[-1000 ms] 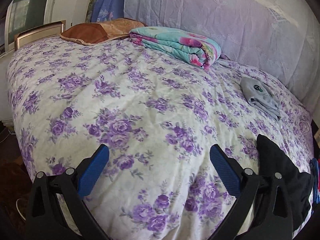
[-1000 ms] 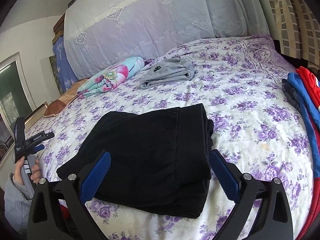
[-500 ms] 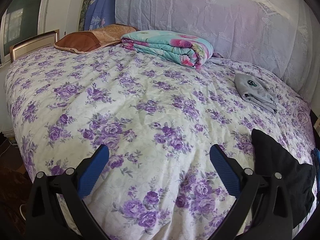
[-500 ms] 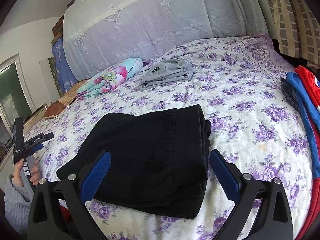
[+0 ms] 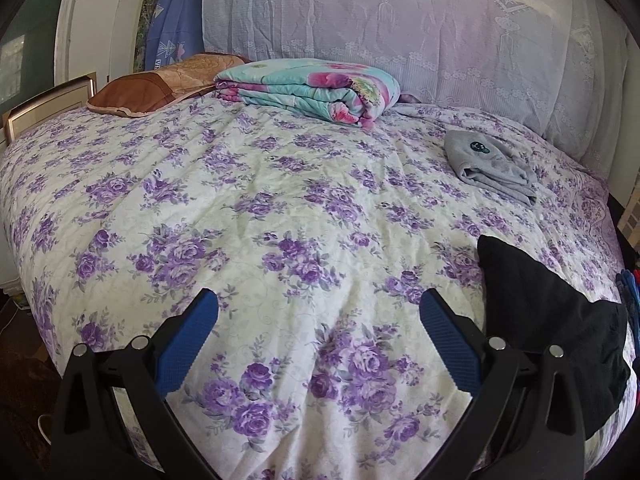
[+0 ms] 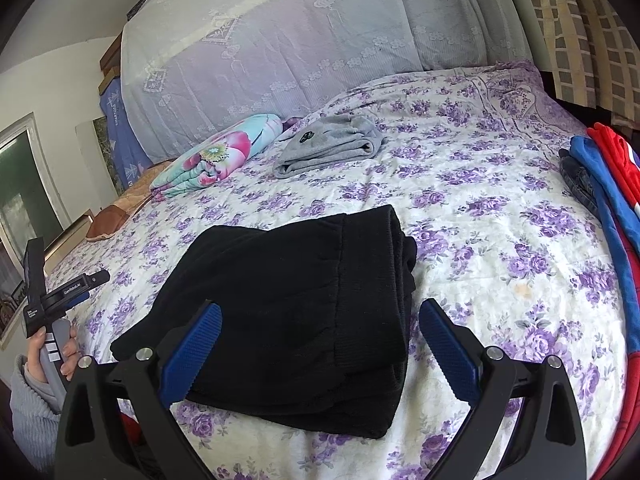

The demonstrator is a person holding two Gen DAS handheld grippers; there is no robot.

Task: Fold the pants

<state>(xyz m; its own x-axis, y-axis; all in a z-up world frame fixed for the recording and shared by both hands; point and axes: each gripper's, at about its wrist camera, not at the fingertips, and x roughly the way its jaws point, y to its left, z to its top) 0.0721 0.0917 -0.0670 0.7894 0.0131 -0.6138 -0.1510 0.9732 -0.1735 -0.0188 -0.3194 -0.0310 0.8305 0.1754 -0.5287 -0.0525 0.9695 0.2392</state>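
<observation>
Black pants point(image 6: 304, 304) lie folded in a thick flat stack on the floral bedspread point(image 6: 500, 240), near the bed's front edge. My right gripper point(image 6: 320, 344) is open and empty, hovering just over the near part of the stack. In the left wrist view the pants point(image 5: 552, 320) show at the far right. My left gripper point(image 5: 318, 332) is open and empty over bare bedspread point(image 5: 260, 208), to the left of the pants. The left gripper also shows in the right wrist view point(image 6: 60, 292), held in a hand at the left edge.
Folded grey pants point(image 5: 488, 164) lie further back, also in the right wrist view point(image 6: 328, 148). A folded floral blanket point(image 5: 312, 88) and a brown pillow point(image 5: 156, 88) sit by the draped headboard point(image 5: 400, 28). Red, blue and dark clothes point(image 6: 604, 196) are piled at the right edge.
My left gripper's view has shifted slightly, so more of the black pants shows at the right. My right gripper has edged a little closer over the pants. The pants have not moved.
</observation>
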